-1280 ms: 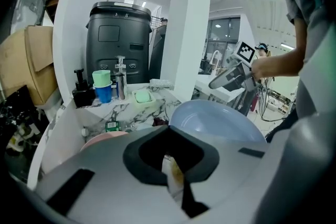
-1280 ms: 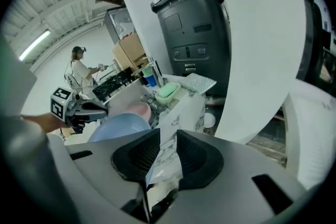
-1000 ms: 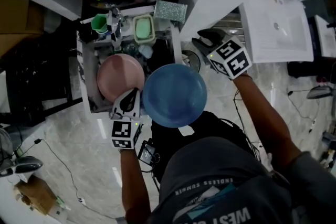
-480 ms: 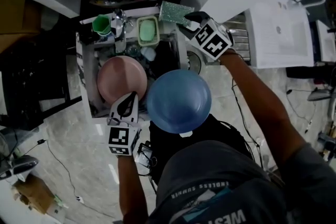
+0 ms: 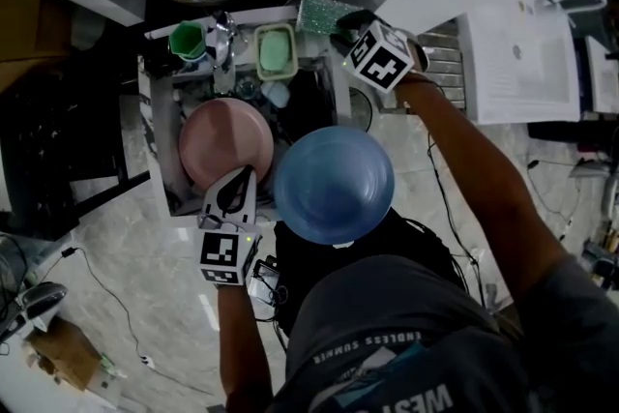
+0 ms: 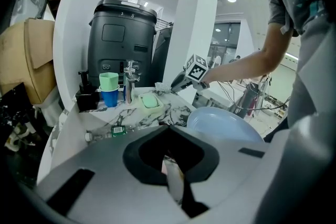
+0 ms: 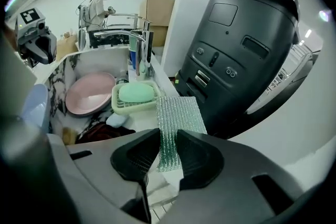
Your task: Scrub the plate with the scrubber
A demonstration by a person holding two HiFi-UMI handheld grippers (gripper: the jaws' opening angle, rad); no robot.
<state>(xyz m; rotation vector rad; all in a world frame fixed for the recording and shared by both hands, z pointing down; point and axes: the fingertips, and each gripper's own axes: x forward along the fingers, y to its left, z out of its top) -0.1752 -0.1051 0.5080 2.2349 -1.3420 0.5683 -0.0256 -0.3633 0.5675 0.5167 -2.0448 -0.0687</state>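
My left gripper [image 5: 235, 189] is shut on the left rim of a blue plate [image 5: 334, 184], which it holds level in front of the sink; in the left gripper view the blue plate [image 6: 223, 123] shows to the right of the left gripper [image 6: 173, 176]. A glittery silver-green scrubber [image 5: 327, 14] lies on the counter behind the sink's right corner. My right gripper [image 5: 340, 29] reaches onto it. In the right gripper view the scrubber [image 7: 178, 123] runs between the jaws of the right gripper [image 7: 168, 147], which are closing and touch its sides.
A pink plate [image 5: 224, 142] lies in the sink [image 5: 160, 140]. Behind it stand a faucet [image 5: 221, 39], a green cup [image 5: 186, 42] and a soap dish with green soap [image 5: 276, 51]. A dark machine [image 7: 247, 44] rises right behind the scrubber.
My right gripper has swung from right of the sink to the scrubber at the back of the counter. The blue plate has drifted slightly right; the left gripper has stayed in place.
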